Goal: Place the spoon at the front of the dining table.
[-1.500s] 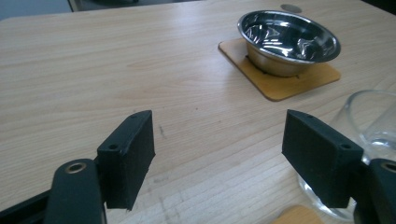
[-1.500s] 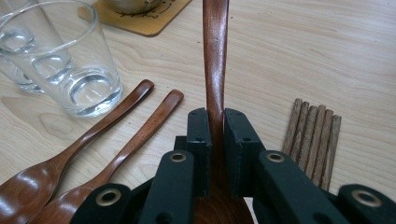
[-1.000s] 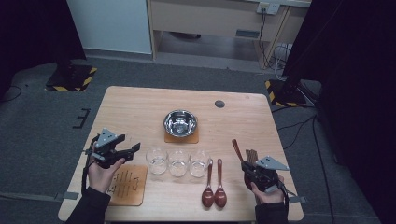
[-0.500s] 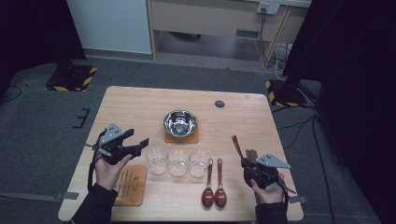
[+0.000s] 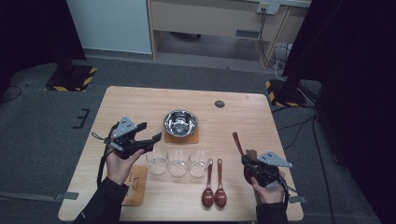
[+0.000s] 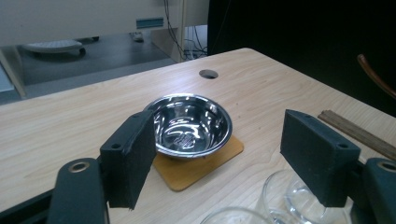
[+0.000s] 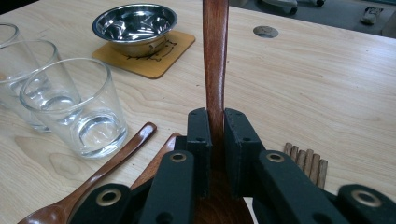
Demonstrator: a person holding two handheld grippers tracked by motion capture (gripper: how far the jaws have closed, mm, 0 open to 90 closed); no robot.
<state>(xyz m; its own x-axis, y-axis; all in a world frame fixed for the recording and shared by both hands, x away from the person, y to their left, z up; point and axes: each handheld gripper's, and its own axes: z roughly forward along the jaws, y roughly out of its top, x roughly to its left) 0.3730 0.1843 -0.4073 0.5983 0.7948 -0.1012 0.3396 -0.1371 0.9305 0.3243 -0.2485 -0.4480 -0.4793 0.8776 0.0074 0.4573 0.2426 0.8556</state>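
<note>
We see the right tongs (image 7: 215, 135) clenched on a wooden spoon (image 7: 215, 60), and the jaws and the hand (image 5: 267, 189) hide its lower end, so we cannot make out the bowl of it. In the high view the spoon (image 5: 238, 142) shows as a dark handle rising from the right tongs (image 5: 252, 161) near the right edge of the surface (image 5: 140, 100). Its long axis runs away from the person, leaning slightly to the left, with the free end pointing toward the far side of the surface. In the right gripper view the handle runs straight up and is cut off at the top edge.

The left tongs (image 6: 217, 154) are released, jaws wide apart and holding nothing. They hang over the left part of the surface, aimed at a steel bowl (image 6: 189, 123) on a small wooden coaster (image 6: 205, 163). In the high view the left tongs (image 5: 152, 140) sit just left of three glasses (image 5: 179, 162) in a row; in the left gripper view the glasses are cut off at the bottom edge and partly hidden by the right jaw.

Two more spoons (image 5: 214, 186) lie side by side in front of the glasses, bowls toward the person. A bundle of dark sticks (image 7: 306, 161) lies beside the right tongs, mostly hidden behind them. A second coaster (image 5: 135, 184) lies partly under the left hand (image 5: 119, 165).
</note>
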